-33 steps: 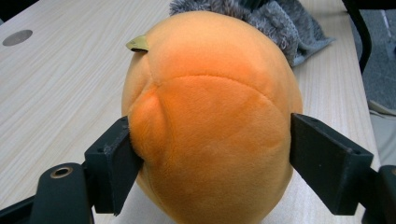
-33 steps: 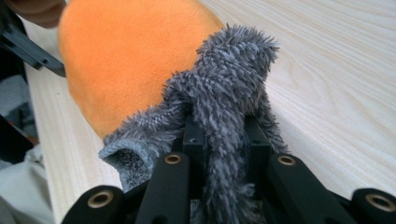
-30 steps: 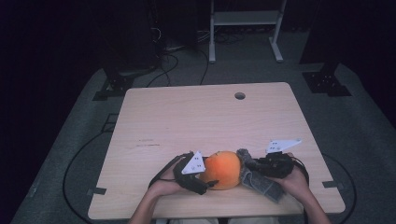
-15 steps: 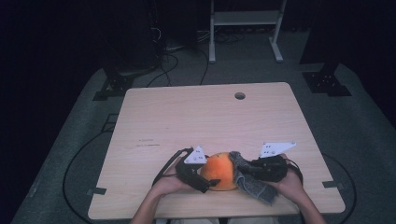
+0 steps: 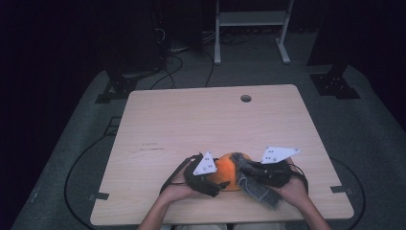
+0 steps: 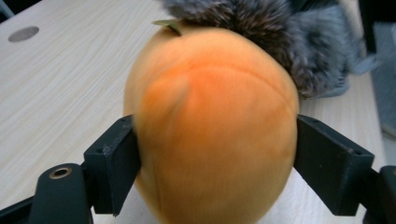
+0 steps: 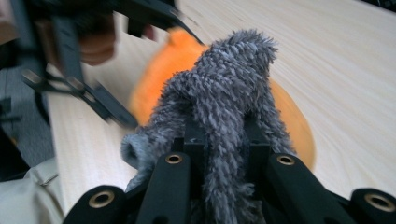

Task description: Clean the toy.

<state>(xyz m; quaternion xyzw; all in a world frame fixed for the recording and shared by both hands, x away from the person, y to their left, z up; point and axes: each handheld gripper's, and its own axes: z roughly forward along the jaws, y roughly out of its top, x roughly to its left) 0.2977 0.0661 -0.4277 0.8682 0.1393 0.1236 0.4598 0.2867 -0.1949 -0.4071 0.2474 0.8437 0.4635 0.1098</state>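
1. An orange plush fruit point(image 5: 229, 171) was seen near the front edge of the wooden table point(image 5: 201, 120), between the two grippers; in the left gripper view it point(image 6: 212, 130) was shown with a small green leaf at its top.
2. A grey fuzzy cloth point(image 5: 253, 184) was pressed against the fruit's right side and draped toward the table's front edge; in the right gripper view the cloth point(image 7: 224, 102) was laid over the fruit point(image 7: 289, 121).
3. The fruit was clamped by the left gripper point(image 5: 207, 178), one black jaw set against each of its sides, as seen in the left gripper view point(image 6: 219, 158).
4. The cloth was pinched by the right gripper point(image 5: 258, 173), its jaws drawn narrow around the folded pile, as seen in the right gripper view point(image 7: 224, 149).
5. Each gripper was held by a hand at the table's front edge, with a white three-cornered plate borne on top.
6. A round hole point(image 5: 246, 98) was seen near the table's far edge, well apart from the fruit.
7. Cables point(image 5: 182, 62) and a white metal frame point(image 5: 251, 19) were seen on the dark floor beyond the table.
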